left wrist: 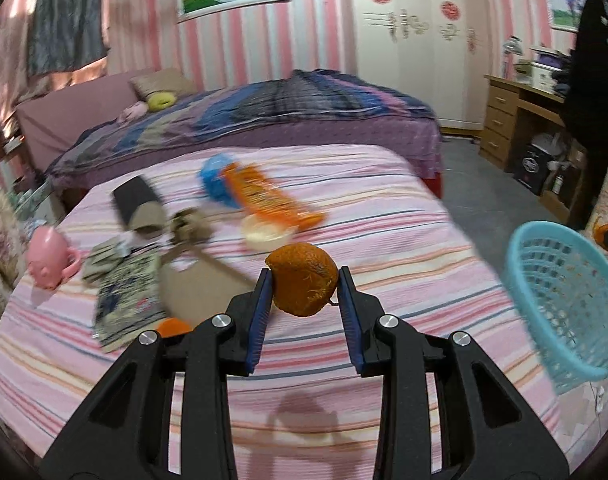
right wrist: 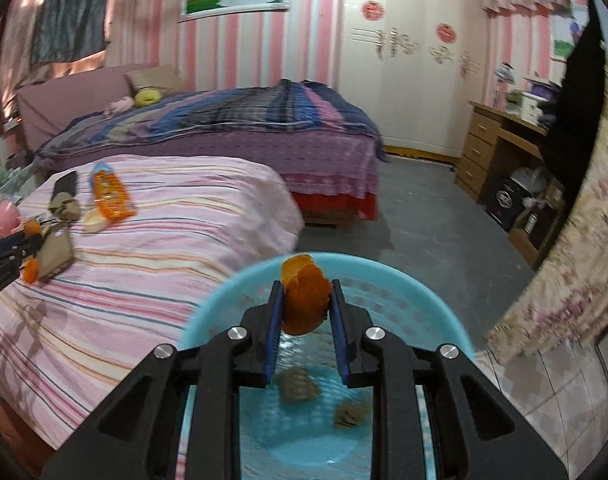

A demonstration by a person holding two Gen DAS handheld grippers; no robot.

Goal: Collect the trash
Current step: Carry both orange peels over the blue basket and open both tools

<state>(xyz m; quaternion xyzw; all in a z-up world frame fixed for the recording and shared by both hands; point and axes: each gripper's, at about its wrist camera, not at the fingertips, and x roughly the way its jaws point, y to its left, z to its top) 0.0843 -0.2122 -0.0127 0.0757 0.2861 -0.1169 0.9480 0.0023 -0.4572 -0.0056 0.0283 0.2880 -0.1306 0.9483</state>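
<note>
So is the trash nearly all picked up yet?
Partly. Two brown scraps already lie in the blue basket. The right gripper holds orange peel over it, and the left gripper holds another peel. The orange wrapper, cardboard tube and papers remain on the bed.

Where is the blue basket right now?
In the right wrist view the blue basket sits directly below the right gripper, beside the striped bed. In the left wrist view it's far right.

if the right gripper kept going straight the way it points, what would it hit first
Probably the blue basket. The right gripper, shut on an orange peel, points over its bowl toward the far rim; depth is unclear.
</note>
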